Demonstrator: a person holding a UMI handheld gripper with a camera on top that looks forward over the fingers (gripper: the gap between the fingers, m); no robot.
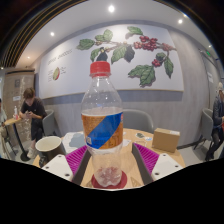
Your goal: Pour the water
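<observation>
I see a clear plastic bottle [102, 125] with a red cap, upright, pinched between my fingers [108, 176], both pink pads pressing its sides; its liquid level I cannot tell. A dark cup [48, 149] stands on the counter [160, 160] to its left

Bottle [102, 120] btwn the fingers of the hand-held gripper [104, 165]: clear glossy plastic, smooth red plastic cap, shiny printed label. Finger pads [146, 157]: magenta, ribbed, matt. Cup [48, 150] just beyond left finger: looks paper, matt. Table [150, 137]: light wood, smooth. Box [166, 140] beyond right finger: cardboard, matt.
</observation>
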